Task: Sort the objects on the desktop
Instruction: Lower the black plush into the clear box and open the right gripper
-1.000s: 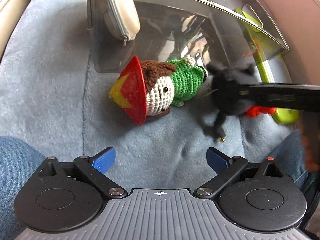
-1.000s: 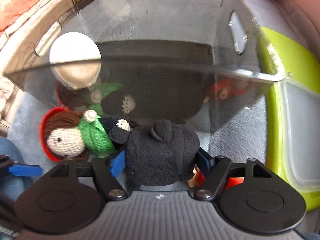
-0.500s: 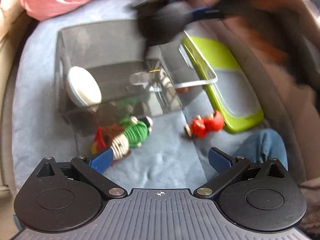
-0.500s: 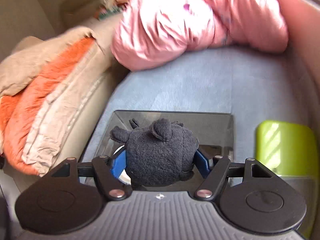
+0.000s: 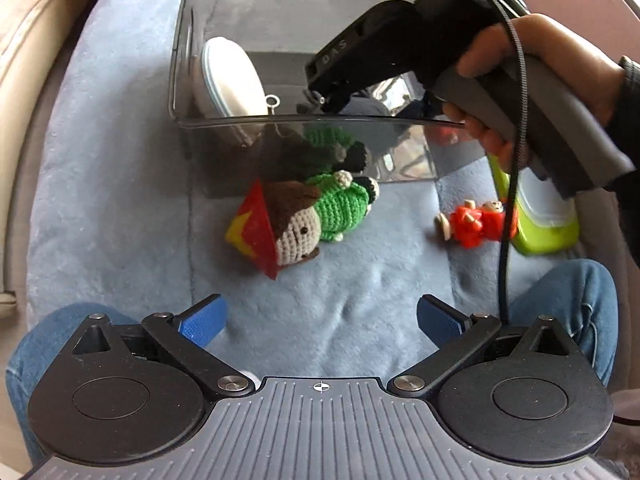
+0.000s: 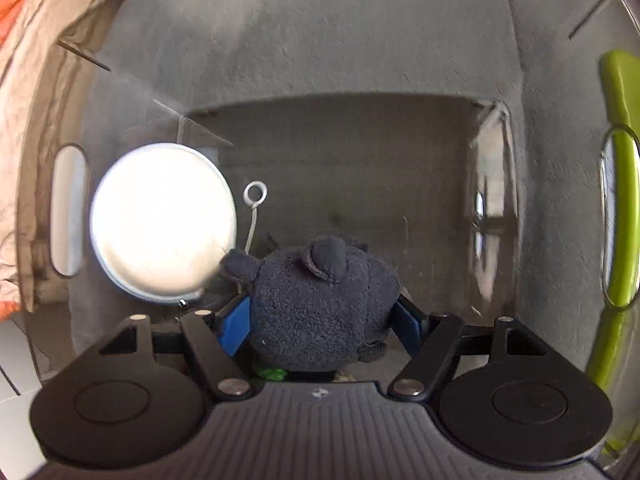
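A black plush toy (image 6: 320,304) is pinched by the right gripper (image 6: 322,322) inside the clear bin (image 5: 320,121) (beside a white pouch (image 6: 162,222)); the left gripper (image 5: 320,316) is held spread above the crocheted doll (image 5: 298,220).

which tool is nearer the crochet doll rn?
Left. The left tool hangs open just short of the crochet doll on the blanket; the right tool is inside the clear bin, shut on the black plush.
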Available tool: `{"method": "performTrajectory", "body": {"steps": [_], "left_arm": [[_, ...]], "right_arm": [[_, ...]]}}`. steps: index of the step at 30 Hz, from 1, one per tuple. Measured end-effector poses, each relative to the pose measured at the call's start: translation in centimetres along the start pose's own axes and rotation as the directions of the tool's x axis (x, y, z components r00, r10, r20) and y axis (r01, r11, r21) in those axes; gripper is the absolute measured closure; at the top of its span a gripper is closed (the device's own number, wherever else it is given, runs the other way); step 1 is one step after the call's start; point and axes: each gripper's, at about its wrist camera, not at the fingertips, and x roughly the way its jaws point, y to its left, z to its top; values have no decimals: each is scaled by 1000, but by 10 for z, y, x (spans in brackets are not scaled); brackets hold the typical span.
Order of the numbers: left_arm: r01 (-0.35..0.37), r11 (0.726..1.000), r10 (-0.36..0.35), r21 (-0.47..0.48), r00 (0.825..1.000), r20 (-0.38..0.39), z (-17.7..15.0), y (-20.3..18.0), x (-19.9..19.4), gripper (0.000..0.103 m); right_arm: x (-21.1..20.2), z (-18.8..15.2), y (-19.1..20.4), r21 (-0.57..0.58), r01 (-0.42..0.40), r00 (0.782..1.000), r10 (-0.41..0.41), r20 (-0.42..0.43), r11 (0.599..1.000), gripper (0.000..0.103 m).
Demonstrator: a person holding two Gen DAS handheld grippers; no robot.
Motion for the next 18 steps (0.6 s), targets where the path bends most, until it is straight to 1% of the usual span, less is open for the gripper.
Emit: {"method": "performTrajectory", "body": {"steps": [4,5,6,9,11,12,13,15,17,18], "left_arm": [[2,1000,-2,0,1000,-5,0,0,-1,0],[0,1000,0,0,1000,-5,1,0,-1,0],[-2,1000,2,-1,1000,-5,1,0,-1,0],[-10,1000,10,-3,1000,-4,2,-1,-2,0],[-19,1000,19,3,1000,-7,1,-1,-2,0],[-27,1000,27,8,1000,-10,1,-2,-1,0],[-36,999,36,12,999,-13,1,-2,0,0],[-56,998,56,22,998,-16,2,-4,2,0],[-88,995,88,49,996,9,4,-8,0,0],[-118,990,116,77,993,38,4,-13,-3,0]], "right_arm": [[-2,-9,-8,56,-23,999,25,-34,998,28],[-1,-13,-7,49,-35,998,37,-51,998,28],[1,-16,-8,34,-42,996,44,-76,999,31],[-2,-30,-3,5,-17,999,18,-47,1000,32],[-2,-31,-1,-13,-17,999,17,-37,1000,33],[-2,-30,-1,-18,-18,999,18,-33,1000,31],[-1,-29,-2,-10,-23,999,22,-34,1000,30],[-2,-28,-10,30,-61,997,63,-43,998,27],[-9,-28,-17,55,-90,996,91,-16,994,27],[-16,-29,-20,58,-101,995,100,22,993,28]]}}
